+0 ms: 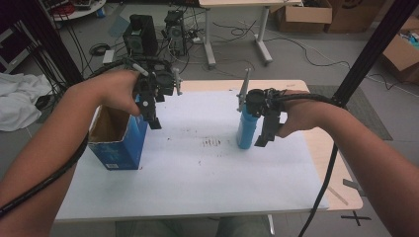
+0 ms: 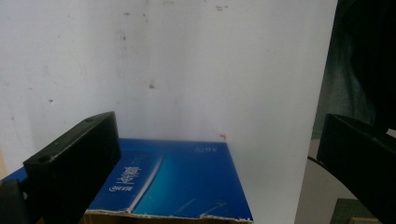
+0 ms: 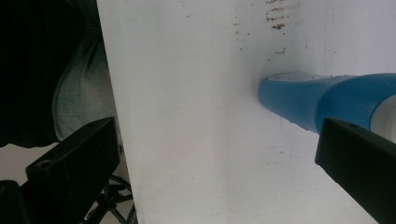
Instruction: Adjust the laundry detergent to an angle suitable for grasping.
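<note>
A blue cardboard box, open at the top, stands at the left of the white sheet. My left gripper hangs over the box's right wall. Its jaws stand wide apart in the left gripper view, where the box's blue side lies below them, untouched. A blue bottle stands upright right of the middle. My right gripper is just to the bottle's right, pointing down. In the right gripper view its jaws are open, with the bottle lying beside one jaw and nothing between the pads.
Brown marks stain the sheet near the bottle. A black frame post slants up at the right. Computer towers, cables and a second desk stand on the floor behind the table. White cloth lies at the left.
</note>
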`<state>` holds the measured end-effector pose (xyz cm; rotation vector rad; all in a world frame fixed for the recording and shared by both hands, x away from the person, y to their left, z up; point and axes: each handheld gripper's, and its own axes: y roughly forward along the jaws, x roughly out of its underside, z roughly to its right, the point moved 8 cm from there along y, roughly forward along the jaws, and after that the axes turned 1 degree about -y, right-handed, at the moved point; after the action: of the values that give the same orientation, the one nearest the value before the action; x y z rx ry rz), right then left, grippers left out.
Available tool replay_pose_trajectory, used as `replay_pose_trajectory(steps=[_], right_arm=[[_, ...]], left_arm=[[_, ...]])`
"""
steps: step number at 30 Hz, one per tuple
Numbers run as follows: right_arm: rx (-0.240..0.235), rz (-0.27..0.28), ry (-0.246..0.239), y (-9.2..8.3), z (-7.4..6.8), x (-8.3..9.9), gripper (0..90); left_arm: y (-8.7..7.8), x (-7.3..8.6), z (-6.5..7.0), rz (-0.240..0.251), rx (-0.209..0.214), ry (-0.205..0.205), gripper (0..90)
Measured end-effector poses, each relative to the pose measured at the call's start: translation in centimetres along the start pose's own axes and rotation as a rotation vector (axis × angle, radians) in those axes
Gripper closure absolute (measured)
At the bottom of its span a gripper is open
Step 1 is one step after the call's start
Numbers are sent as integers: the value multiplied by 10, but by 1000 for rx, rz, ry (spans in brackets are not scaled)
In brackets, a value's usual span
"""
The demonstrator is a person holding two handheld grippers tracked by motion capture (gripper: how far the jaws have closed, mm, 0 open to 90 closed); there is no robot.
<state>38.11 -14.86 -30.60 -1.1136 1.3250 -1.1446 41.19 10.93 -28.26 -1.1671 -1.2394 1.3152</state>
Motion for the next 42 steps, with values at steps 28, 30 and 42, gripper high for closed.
replay_pose_trajectory(steps=[28,30,42], right_arm=[[0,-10,-2,3,-4,-3,0],[-1,-5,-2,2,-5,-3,0],[-12,1,-1,6,-4,3,0]], left_arm=[[-4,0,3,4,-7,8,1],[-4,0,4,1,-5,8,1],[-4,-8,-1,5,-4,10,1]])
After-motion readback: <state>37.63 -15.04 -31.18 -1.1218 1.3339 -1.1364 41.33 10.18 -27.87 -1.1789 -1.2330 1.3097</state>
